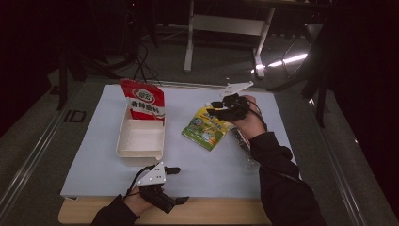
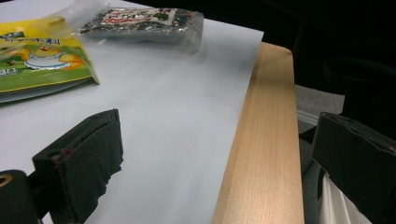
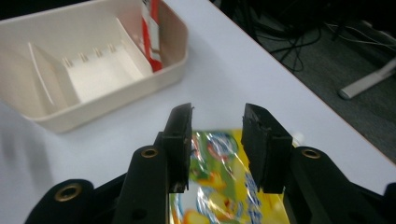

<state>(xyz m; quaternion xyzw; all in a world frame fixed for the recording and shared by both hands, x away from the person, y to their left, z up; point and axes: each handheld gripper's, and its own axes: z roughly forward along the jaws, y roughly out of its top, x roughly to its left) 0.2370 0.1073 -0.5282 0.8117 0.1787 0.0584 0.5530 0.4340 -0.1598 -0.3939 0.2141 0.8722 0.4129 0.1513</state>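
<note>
My right gripper hangs over the yellow packet, mid-frame (jaws apart, nothing clamped); my left gripper, bottom edge, gapes wide.

Ahead of me a cream bin sits on the white sheet, with a red snack packet standing in its far end. A clear packet of something dark, maybe seaweed, lies near the wooden table edge.
</note>
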